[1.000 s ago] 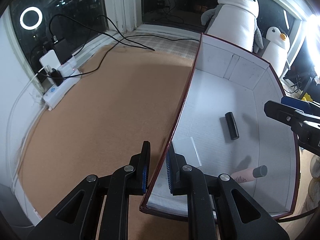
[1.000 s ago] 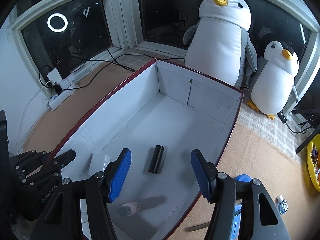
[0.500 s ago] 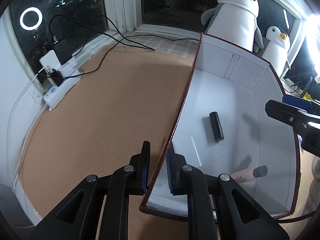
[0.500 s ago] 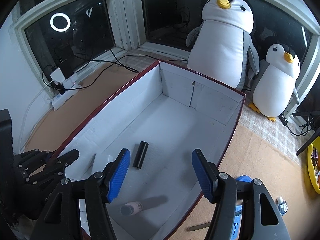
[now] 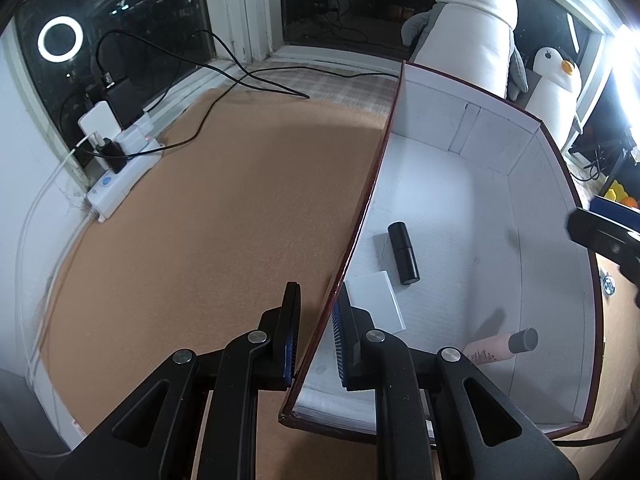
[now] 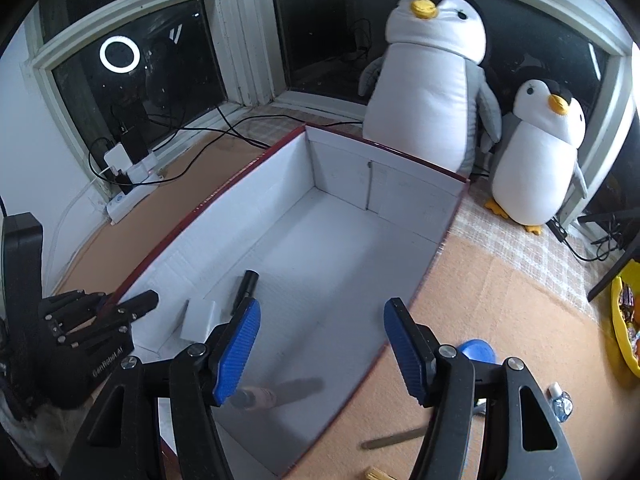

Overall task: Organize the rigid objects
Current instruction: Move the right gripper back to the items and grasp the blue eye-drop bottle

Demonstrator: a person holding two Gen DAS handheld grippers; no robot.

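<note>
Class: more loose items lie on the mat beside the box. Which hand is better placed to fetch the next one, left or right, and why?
Right. Its tongs are open and empty, near the blue lid and stick on the mat. The left tongs are clamped on the box wall, steadying it.

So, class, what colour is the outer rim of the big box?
Dark red; the box rim shows best in the right wrist view, against its white inside.

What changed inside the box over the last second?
The black cylinder rolled across the box floor toward the wall held by the left gripper, stopping beside the white block. The right gripper, open and empty, drew back slightly. The pink bottle and box stayed put.
</note>
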